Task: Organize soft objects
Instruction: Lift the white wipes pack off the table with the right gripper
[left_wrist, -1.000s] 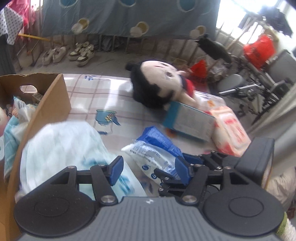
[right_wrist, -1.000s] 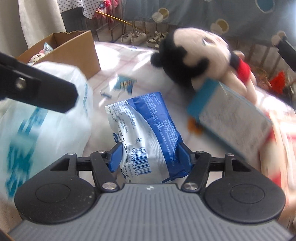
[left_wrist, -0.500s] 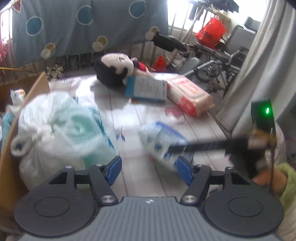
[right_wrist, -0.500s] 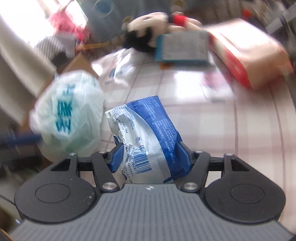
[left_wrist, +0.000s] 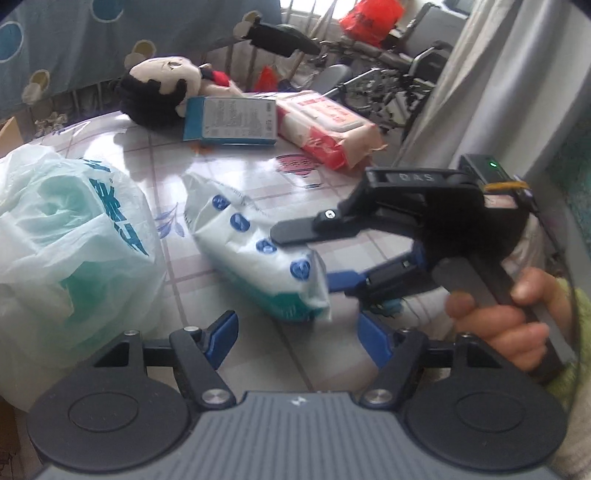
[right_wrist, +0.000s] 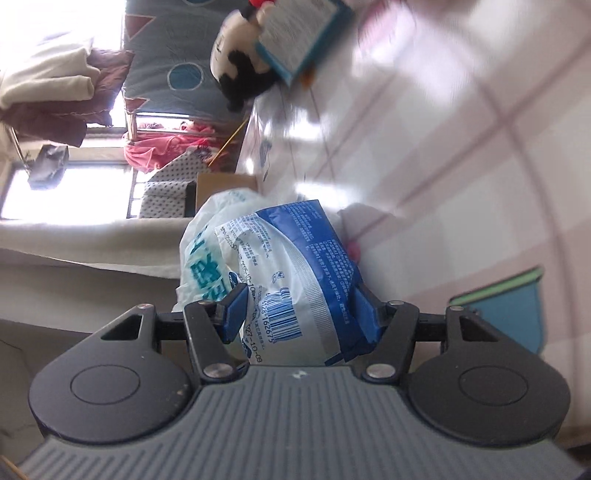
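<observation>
Now my right gripper (right_wrist: 301, 314) is clenched on the blue-and-white soft pack (right_wrist: 295, 280); its blue pads press both sides of the pack near the barcode end. From the left wrist view I see this same pack (left_wrist: 258, 251) hanging just over the checked tablecloth (left_wrist: 229, 173), between the white-and-green plastic bag (left_wrist: 70, 236) and my right hand (left_wrist: 506, 317). My left gripper (left_wrist: 295, 338) is released: its jaws have just been opening wider, and nothing is between them; the pack's crimped end is only a little ahead of the tips.

I judge the step in hand is carrying this pack toward a place with the other soft things, or perhaps passing it to the left gripper; which one, I cannot say for sure. The plush doll (left_wrist: 162, 88), the teal-edged flat box (left_wrist: 231, 122) and the red-and-white tissue pack (left_wrist: 328, 129) are lying together at the far side of the table, not yet sorted.

The next move, I think, needs a steady grip, because the wrapper is slippery and can slide out. If the left gripper takes over, it should close on the free end before the right one lets go.
</observation>
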